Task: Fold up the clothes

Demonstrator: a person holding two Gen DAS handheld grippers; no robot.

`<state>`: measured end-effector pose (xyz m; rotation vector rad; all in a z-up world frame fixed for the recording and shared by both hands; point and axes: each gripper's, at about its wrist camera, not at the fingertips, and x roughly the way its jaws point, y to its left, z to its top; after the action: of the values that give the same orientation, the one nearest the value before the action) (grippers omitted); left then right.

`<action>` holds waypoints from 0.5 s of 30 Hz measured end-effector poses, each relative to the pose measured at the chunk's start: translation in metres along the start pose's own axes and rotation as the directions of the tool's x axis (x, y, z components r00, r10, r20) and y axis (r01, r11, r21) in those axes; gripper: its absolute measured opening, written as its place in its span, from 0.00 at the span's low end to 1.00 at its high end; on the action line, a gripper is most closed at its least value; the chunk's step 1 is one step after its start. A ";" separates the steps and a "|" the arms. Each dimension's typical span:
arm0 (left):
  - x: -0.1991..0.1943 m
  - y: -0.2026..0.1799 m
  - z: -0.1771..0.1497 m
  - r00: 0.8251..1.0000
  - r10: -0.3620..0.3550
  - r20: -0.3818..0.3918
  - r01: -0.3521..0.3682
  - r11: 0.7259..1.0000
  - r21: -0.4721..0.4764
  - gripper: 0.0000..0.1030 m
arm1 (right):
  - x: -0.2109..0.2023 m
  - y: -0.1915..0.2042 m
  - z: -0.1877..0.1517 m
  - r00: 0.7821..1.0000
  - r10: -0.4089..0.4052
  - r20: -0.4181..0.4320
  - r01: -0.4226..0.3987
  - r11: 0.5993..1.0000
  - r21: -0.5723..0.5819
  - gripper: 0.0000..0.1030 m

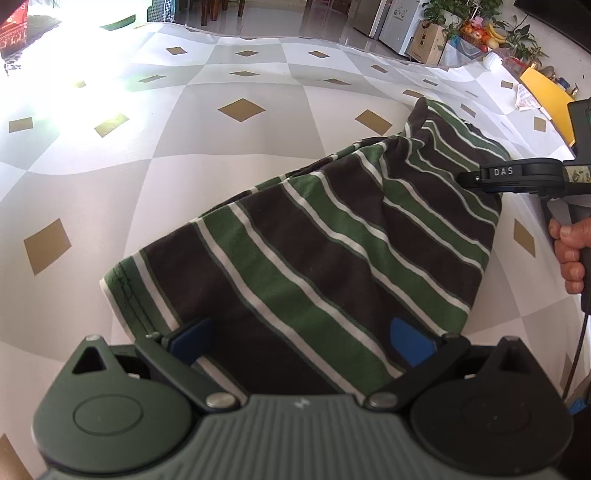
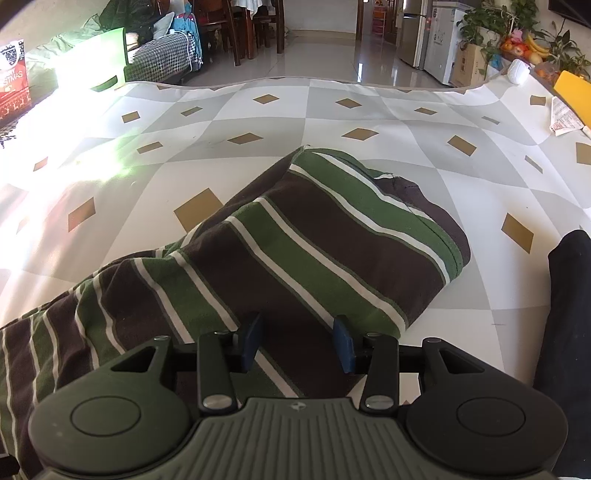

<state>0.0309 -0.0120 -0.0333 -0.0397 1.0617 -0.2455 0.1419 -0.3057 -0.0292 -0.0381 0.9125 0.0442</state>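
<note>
A striped shirt [image 1: 314,251] in green, dark brown and white lies partly folded and rumpled on the checked tablecloth [image 1: 184,155]. My left gripper [image 1: 301,341] hovers over its near end, open, the blue pads [image 1: 192,339] wide apart with cloth lying under and between them. At the shirt's right edge my right gripper [image 1: 469,181] appears side-on, a hand [image 1: 569,251] on its handle. In the right wrist view the right gripper [image 2: 297,341] is open over the shirt [image 2: 295,240]. Its blue pads [image 2: 251,339] stand apart, and a flat strip of cloth runs between them without being pinched.
A yellow object [image 1: 546,92] and a printed paper [image 1: 526,99] lie at the table's far right. Fruit and plants [image 1: 484,33] stand beyond the edge. A dark garment or sleeve [image 2: 569,295] is at the right, a red Christmas bag [image 2: 13,81] at the far left.
</note>
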 end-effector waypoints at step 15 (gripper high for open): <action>0.007 0.034 0.017 0.994 0.109 -0.026 -0.108 0.994 0.027 1.00 | -0.008 0.017 -0.011 0.998 0.056 -0.021 -0.057 0.998 -0.038 0.41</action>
<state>0.0546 0.0177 -0.0358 0.0446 1.0846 -0.1615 0.1278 -0.2894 -0.0301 -0.0486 0.9322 0.1144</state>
